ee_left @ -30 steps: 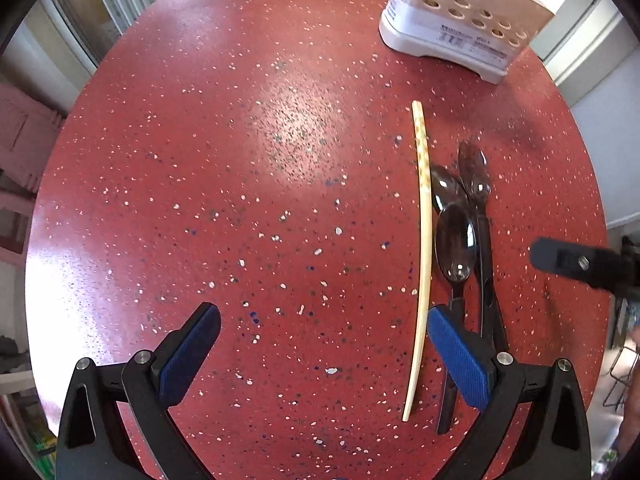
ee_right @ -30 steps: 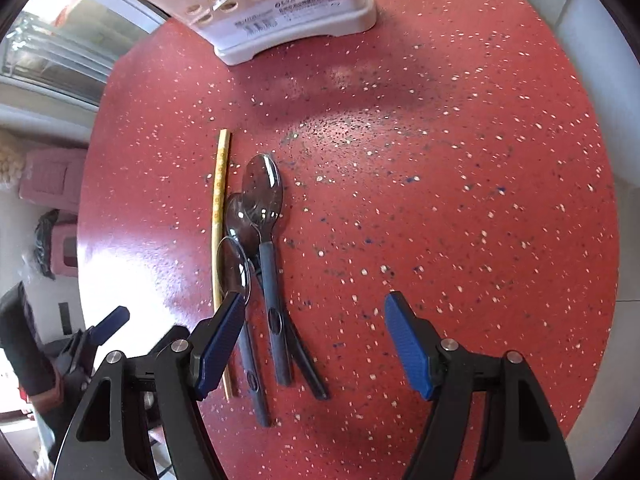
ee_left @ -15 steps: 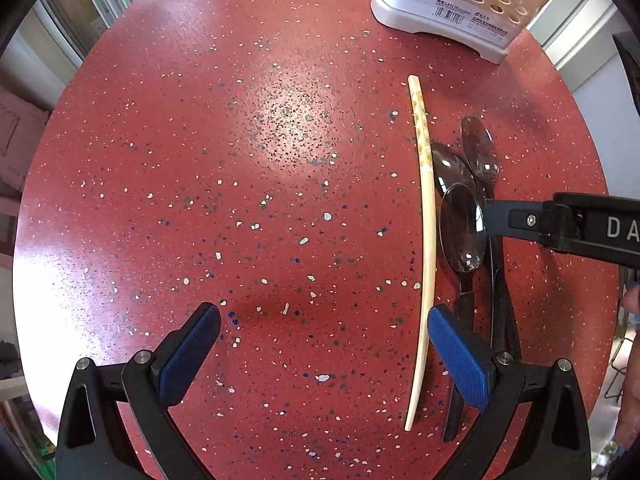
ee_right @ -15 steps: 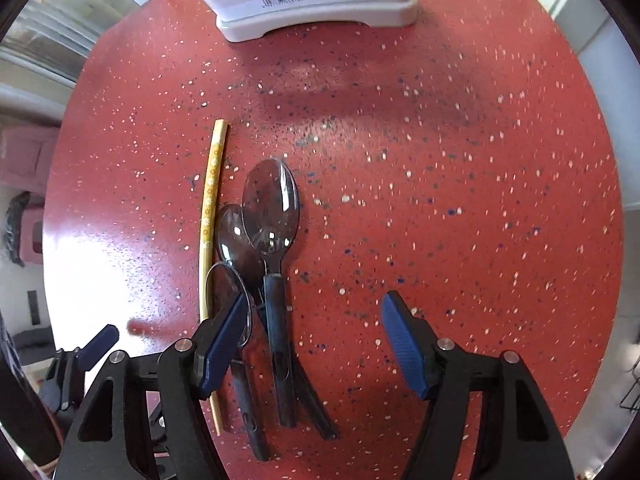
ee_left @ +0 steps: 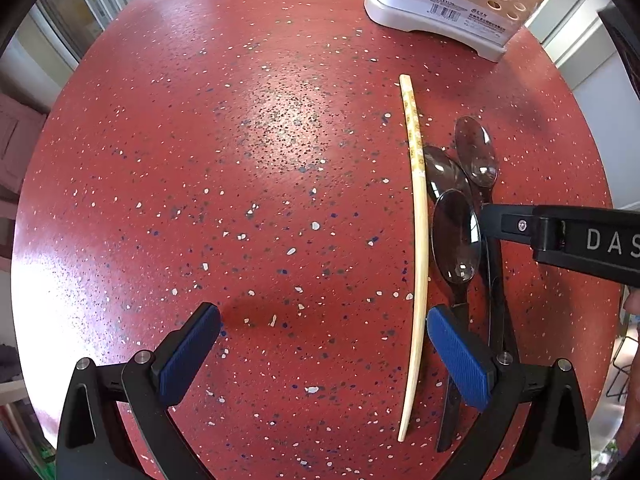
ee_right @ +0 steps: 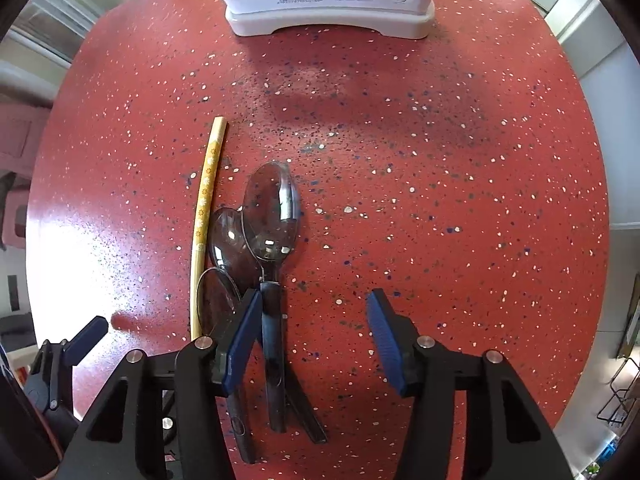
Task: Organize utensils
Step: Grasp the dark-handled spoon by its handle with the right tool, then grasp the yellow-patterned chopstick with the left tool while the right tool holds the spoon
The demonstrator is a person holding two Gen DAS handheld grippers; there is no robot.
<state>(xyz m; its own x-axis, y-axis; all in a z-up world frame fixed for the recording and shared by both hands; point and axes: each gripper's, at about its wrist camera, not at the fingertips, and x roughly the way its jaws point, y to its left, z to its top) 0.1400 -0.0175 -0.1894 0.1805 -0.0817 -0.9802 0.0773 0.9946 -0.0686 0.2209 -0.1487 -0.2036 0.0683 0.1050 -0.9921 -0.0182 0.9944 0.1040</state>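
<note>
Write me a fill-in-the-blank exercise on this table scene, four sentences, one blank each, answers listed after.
1. The number of spoons lying bunched together on the red table is ____.
2. The pale chopstick lies on the ____ side of the spoons, seen from either camera.
3. Both the left tongs and the right tongs have their jaws ____.
4. The white utensil holder has a row of round ____ along its top.

Answers: three; left; open; holes
</note>
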